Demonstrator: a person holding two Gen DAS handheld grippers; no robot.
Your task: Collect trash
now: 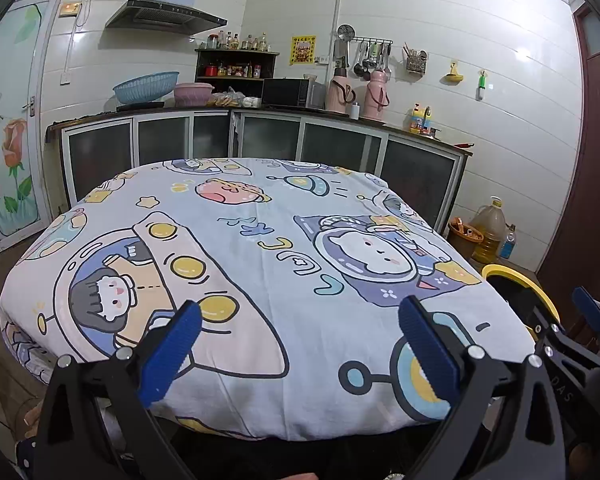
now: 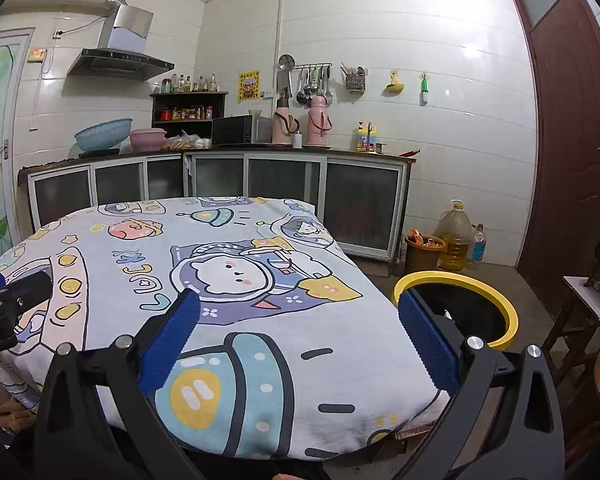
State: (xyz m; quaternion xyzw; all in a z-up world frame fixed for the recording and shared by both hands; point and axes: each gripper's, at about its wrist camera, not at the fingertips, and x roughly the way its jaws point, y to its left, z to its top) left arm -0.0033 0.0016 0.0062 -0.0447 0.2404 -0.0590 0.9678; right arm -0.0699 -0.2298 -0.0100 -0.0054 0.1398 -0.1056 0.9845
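Observation:
A table covered with a cartoon-print cloth [image 1: 260,264] fills the middle of both views [image 2: 228,304]; I see no trash lying on it. A black bin with a yellow rim [image 2: 460,308] stands on the floor at the table's right side, and its rim shows in the left wrist view [image 1: 516,276]. My left gripper [image 1: 300,344] is open and empty above the table's near edge. My right gripper [image 2: 300,340] is open and empty over the near right corner, next to the bin. The right gripper also shows at the right edge of the left wrist view [image 1: 588,312].
A brown bin with wrappers [image 2: 424,252], a large oil jug [image 2: 456,236] and a small bottle [image 2: 478,244] stand on the floor by the cabinets [image 2: 260,184]. A small stool [image 2: 584,308] stands at right by the dark red door [image 2: 572,140].

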